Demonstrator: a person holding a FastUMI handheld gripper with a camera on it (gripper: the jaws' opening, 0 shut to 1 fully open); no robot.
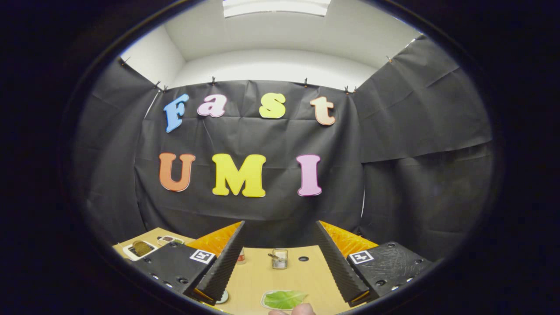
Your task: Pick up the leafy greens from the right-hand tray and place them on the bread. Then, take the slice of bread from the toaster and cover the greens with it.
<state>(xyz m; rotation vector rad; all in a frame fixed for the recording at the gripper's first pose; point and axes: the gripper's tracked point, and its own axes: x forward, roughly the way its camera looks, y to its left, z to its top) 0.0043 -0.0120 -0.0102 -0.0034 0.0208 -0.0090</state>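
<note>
Fingertip [297, 309] of person at very bottom, just below leafy greens [284, 299] on small white tray [264, 301]. Gripper [280, 267] spread wide, fingers [225, 262] apart, nothing between pads; greens between them, near bases. Beyond, on wooden table [262, 275]: small metal toaster [279, 258], dark hole [303, 258] beside. Far left past finger: bread [141, 248] on white tray [129, 251].
</note>
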